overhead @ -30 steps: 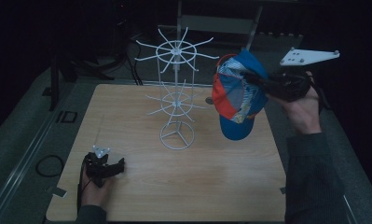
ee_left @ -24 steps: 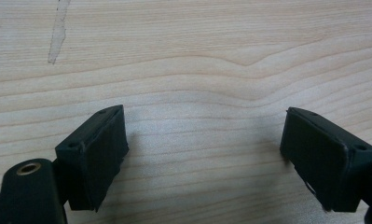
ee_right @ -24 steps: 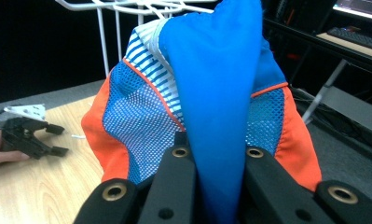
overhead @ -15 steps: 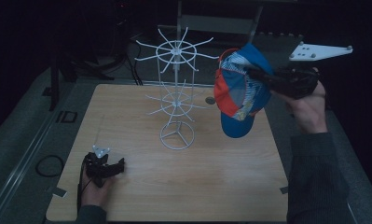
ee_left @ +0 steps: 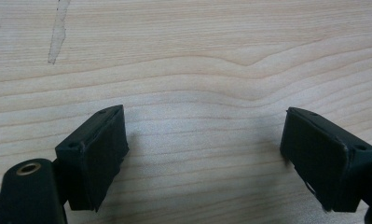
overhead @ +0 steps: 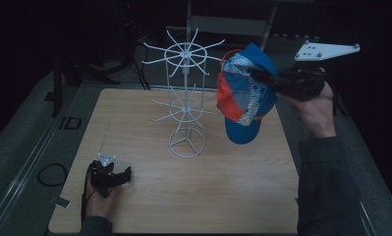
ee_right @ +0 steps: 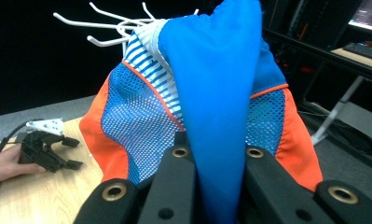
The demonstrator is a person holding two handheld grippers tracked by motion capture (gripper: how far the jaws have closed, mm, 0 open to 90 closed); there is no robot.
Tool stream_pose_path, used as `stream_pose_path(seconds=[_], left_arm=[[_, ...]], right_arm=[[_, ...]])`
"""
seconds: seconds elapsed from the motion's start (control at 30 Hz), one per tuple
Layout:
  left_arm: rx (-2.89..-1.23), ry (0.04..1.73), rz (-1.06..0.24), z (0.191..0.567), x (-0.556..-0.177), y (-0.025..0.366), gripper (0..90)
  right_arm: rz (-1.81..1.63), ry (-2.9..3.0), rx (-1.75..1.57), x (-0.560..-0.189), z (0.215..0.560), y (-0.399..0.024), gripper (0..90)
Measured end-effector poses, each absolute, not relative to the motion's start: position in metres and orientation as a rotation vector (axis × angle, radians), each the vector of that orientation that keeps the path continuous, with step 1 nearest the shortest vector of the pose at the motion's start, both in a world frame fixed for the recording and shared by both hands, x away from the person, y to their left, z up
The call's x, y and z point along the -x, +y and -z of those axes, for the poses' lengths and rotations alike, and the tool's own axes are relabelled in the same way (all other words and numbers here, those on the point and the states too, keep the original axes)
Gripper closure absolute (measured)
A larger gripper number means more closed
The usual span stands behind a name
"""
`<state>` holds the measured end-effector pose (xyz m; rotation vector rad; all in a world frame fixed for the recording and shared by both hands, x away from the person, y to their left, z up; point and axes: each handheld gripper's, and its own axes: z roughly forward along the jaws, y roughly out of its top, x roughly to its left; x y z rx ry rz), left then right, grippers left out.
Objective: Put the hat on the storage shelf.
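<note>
Pale grained tabletop point(overhead: 242, 191), spoked wire rack point(overhead: 185, 98), mesh cap point(overhead: 242, 96)

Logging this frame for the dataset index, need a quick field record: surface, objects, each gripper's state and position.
surface: wooden table
rack: white wire hook stand, upright mid-table
cap: blue, orange and striped mesh baseball cap, held in the air beside the rack's upper hooks
right gripper: shut on the cap's blue fabric
left gripper: open, holding nothing, low at the table's near left
</note>
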<state>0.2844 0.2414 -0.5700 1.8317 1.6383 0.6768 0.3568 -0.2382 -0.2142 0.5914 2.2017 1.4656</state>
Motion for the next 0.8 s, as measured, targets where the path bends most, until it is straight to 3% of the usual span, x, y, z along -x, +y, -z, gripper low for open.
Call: stream_pose_path(seconds=[0.8], left_arm=[[-1.838,1.639,-0.673,0.57,-0.284,0.242,15.0]], right_arm=[[-1.429,2.314,-0.62,-0.384,0.249,-0.193,87.8]])
